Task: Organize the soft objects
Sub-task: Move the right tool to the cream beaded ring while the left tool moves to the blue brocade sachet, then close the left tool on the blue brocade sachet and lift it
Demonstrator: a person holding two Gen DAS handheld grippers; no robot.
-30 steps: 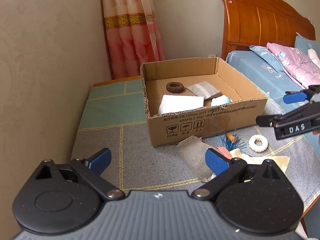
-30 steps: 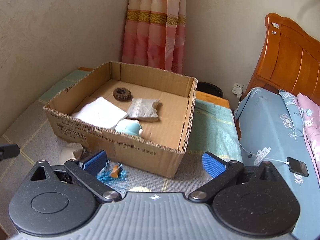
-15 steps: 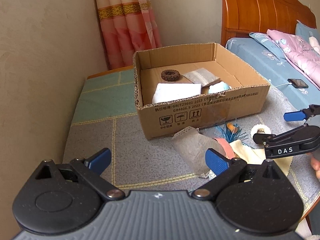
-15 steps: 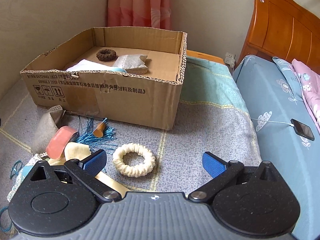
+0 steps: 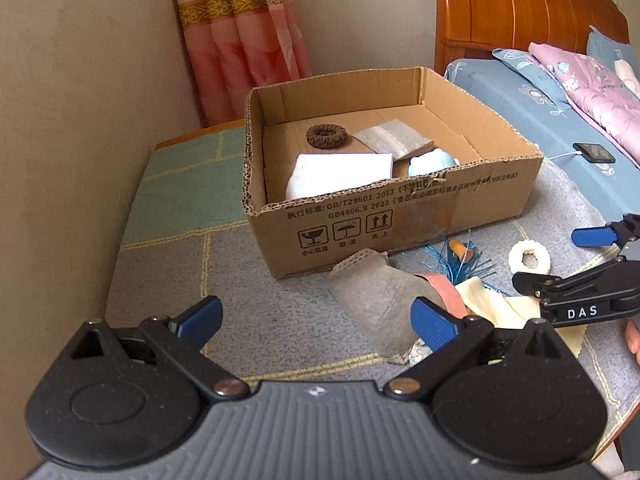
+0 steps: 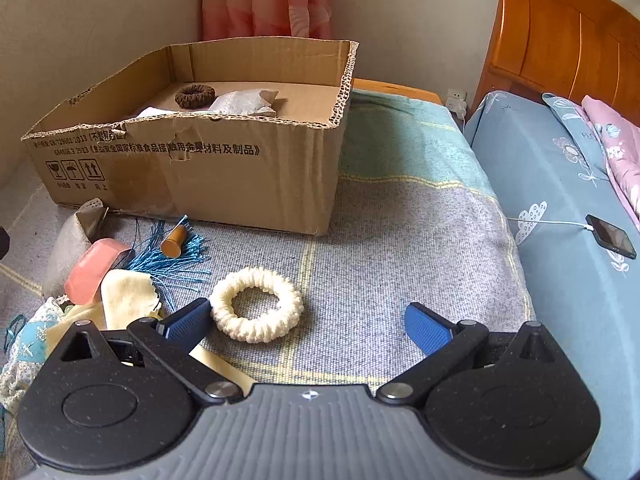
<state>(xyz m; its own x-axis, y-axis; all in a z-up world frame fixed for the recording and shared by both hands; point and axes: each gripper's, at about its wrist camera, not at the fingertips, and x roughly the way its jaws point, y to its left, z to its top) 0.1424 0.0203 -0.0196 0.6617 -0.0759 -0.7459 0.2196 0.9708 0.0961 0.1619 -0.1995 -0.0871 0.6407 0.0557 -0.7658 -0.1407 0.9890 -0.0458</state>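
An open cardboard box [image 5: 400,216] [image 6: 192,160] stands on the grey blanket and holds a brown scrunchie [image 5: 327,136], a white cloth [image 5: 340,172], a grey pouch [image 5: 394,138] and a light blue item [image 5: 432,162]. In front of it lie a grey pouch [image 5: 372,300], a pink block [image 6: 92,268], a blue tassel [image 6: 176,256], a cream cloth [image 6: 128,300] and a white scrunchie [image 6: 256,304] [image 5: 529,257]. My right gripper [image 6: 308,322] is open, low over the blanket, its left finger touching the white scrunchie. My left gripper [image 5: 316,320] is open and empty, near the grey pouch.
A bed with blue sheet [image 6: 560,200] and a phone on a cable [image 6: 612,236] lies to the right. A wall [image 5: 80,120] stands at the left, a pink curtain [image 5: 240,40] behind the box. A lacy blue cloth [image 6: 24,344] lies at the pile's left edge.
My right gripper has dropped from above the box down to the blanket, closing in on the white scrunchie. My left gripper has shifted slightly and stays open.
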